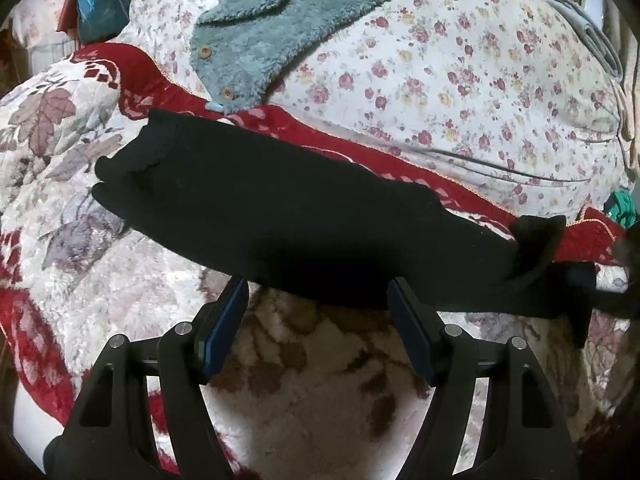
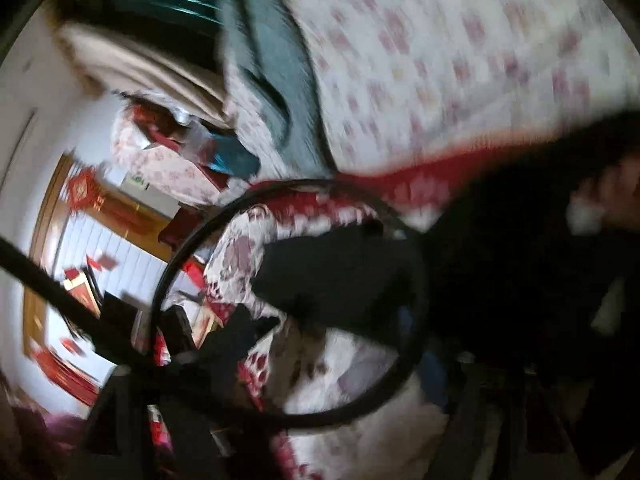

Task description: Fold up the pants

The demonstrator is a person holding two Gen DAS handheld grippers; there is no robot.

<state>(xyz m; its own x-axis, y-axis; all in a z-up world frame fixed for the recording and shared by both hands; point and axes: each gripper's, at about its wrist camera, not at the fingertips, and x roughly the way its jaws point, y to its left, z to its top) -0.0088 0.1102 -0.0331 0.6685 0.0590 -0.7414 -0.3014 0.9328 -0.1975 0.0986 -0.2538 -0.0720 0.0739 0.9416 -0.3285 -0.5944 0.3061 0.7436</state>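
Black pants (image 1: 280, 216) lie folded lengthwise in a long strip across a red and white floral blanket (image 1: 80, 240) on the bed. My left gripper (image 1: 318, 292) is open, its blue-padded fingers (image 1: 224, 320) just short of the strip's near edge, holding nothing. At the strip's right end the cloth is bunched and lifted (image 1: 540, 240). The right wrist view is tilted and motion-blurred; the pants (image 2: 340, 272) show dark in the middle and right. My right gripper's fingers are lost in blur and black cloth, so I cannot tell their state.
A teal fleece garment (image 1: 272, 28) with wooden buttons lies on a rose-print quilt (image 1: 460, 80) behind the pants. A black cable loop (image 2: 224, 220) crosses the right wrist view. A blue bag (image 1: 100, 4) sits at the far left.
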